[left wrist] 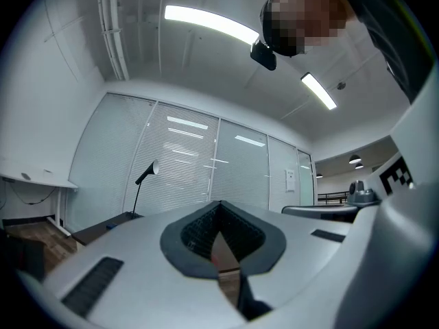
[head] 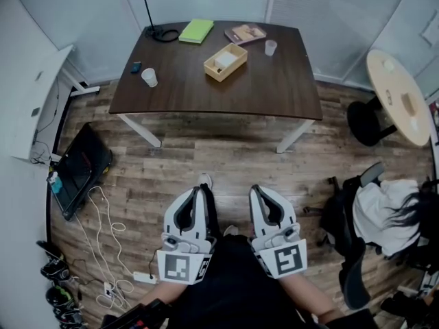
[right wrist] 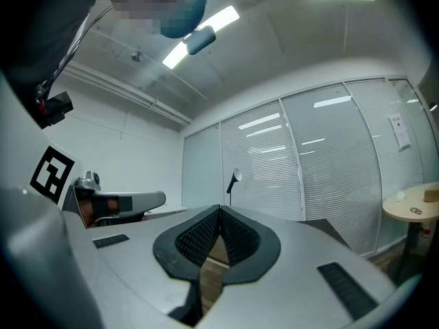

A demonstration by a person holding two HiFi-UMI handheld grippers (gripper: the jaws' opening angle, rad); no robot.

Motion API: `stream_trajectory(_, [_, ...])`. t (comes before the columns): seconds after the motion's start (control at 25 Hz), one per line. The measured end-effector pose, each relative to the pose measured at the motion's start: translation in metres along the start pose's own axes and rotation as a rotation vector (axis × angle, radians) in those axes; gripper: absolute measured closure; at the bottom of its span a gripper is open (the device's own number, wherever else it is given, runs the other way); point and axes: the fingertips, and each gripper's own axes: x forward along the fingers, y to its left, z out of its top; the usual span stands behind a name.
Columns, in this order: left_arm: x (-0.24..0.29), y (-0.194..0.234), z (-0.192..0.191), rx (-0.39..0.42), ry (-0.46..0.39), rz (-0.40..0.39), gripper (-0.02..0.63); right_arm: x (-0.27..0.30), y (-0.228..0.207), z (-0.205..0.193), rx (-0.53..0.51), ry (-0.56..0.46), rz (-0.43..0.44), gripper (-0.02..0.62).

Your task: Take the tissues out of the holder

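Cup [head: 149,77] stands at the table's [head: 274,94] left end. The holder [head: 214,71] with its tissues [head: 224,62] sits near the middle, well apart from both tools. Left tool [head: 199,193] and right tool [head: 258,192] hang side by side over the floor, each with jaws pressed together on nothing. Risks I foresee: reaching in with the jaws unopened would only shove the light holder along the table, and pulling with one tool alone may lift holder and tissues together.
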Motion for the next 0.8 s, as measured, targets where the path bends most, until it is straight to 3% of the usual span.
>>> stream_trajectory(0.44, [0.085, 0.021, -0.018, -0.033, 0.006, -0.072, 0.607, 0.055, -0.060, -0.014, -0.023, 0.034, -0.135, 0.584])
stream_trajectory(0.8, [0.185, 0.086, -0.026, -0.061, 0.041, -0.119, 0.607, 0.185, -0.093, -0.019, -0.030, 0.062, -0.123, 0.584])
